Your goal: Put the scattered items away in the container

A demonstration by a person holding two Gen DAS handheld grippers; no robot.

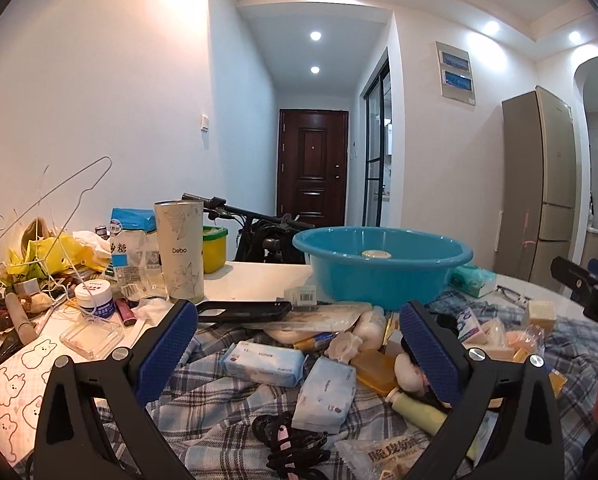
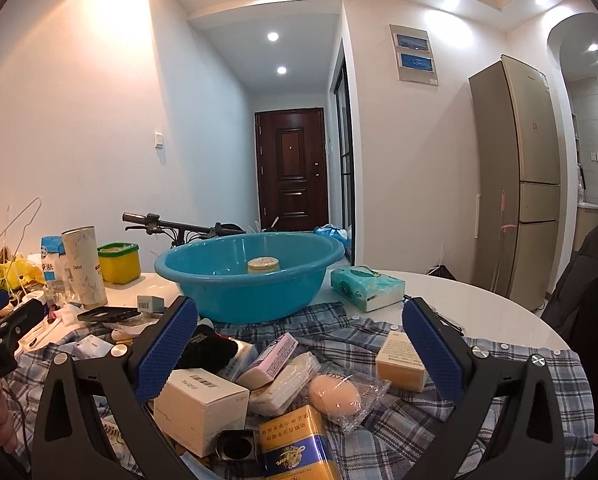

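The blue basin (image 2: 251, 276) is seen upright on the far side of the white bench (image 2: 479, 304), mouth up, with a small cream jar (image 2: 263, 266) standing inside it. The scattered items are spread on a plaid cloth (image 2: 419, 420) on the near side of the basin. In the right wrist view a pink bar (image 2: 273, 360) lies tilted, its long axis running from near left to far right, toward the basin. A white box (image 2: 201, 404) sits at near left, an orange box (image 2: 401, 362) at right, and a wrapped peach-coloured egg shape (image 2: 333, 396) between them. A yellow and blue tin (image 2: 299, 444) lies nearest, beside an open dark tin (image 2: 235, 446).

In the left wrist view two pale blue tissue packs (image 1: 263, 362) are seen lying flat, one long axis running left to right, the other (image 1: 325, 394) near to far. A black cord (image 1: 295, 440) is coiled at the near edge, and a green tube (image 1: 419, 406) lies at right.

The way to the basin is crowded: a black phone case (image 1: 243, 311) lies at far left, just in front of a tall cream cup (image 1: 179, 252), and a green tissue box (image 2: 367, 286) stands just right of the basin.

The left gripper (image 1: 299, 344) is spread wide, hovering over the tissue packs, nothing held. The right gripper (image 2: 299, 344) is likewise released, wide apart over the boxes, touching nothing that can be seen.
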